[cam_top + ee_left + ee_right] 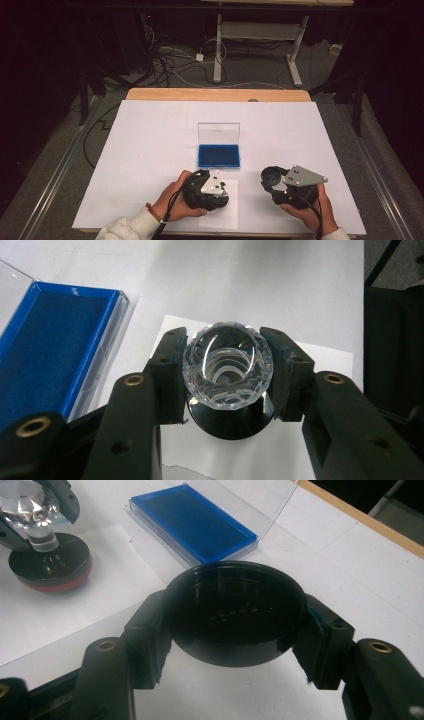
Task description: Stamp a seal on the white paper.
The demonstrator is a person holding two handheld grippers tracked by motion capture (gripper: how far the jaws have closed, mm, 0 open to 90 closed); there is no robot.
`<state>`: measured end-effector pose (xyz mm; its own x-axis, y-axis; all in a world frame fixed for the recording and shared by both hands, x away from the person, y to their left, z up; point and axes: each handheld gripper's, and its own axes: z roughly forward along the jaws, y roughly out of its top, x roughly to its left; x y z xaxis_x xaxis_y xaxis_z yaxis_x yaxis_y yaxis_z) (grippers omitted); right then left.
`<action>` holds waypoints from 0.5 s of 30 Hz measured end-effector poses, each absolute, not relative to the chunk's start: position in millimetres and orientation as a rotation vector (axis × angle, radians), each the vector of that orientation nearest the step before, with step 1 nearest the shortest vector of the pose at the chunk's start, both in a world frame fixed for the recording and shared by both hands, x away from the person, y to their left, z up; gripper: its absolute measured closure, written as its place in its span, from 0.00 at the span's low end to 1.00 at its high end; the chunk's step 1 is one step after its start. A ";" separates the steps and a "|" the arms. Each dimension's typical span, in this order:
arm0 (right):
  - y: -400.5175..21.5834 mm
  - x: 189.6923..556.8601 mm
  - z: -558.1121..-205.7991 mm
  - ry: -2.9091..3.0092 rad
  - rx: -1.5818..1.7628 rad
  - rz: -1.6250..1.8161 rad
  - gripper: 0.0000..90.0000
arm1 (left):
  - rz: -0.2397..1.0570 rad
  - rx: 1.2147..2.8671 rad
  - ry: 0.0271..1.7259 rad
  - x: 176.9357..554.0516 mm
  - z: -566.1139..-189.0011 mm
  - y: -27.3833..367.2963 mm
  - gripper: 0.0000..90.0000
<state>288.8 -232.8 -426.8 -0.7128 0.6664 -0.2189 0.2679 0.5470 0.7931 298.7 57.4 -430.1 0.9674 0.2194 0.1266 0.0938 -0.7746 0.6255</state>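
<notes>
My left gripper (228,372) is shut on the clear faceted knob (228,365) of a round stamp. The stamp's black base (232,422) points down at a small white sheet (320,365). In the right gripper view the stamp (50,562) shows a red underside at the sheet's surface, and I cannot tell whether it touches. My right gripper (235,625) is shut on a round black cap (235,610), hollow side towards the camera, held above the table. In the high view the left gripper (212,192) is at the near centre and the right gripper (274,182) is to its right.
A blue ink pad (218,155) lies in a clear case with its lid (218,133) standing open, just beyond both grippers. White paper (150,150) covers the wooden table, whose far edge (215,94) shows. Cables and desk legs lie on the floor behind.
</notes>
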 end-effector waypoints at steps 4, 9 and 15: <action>-232.9 288.8 -427.2 2.281 0.756 1.047 0.43 | 0.247 2.463 0.221 300.2 -432.7 56.7 0.61; -233.0 288.9 -427.3 2.284 0.757 1.053 0.43 | 0.225 2.470 0.212 302.1 -438.0 56.5 0.61; -233.6 289.2 -427.1 2.286 0.754 1.052 0.43 | 0.226 2.465 0.210 301.8 -439.6 57.1 0.61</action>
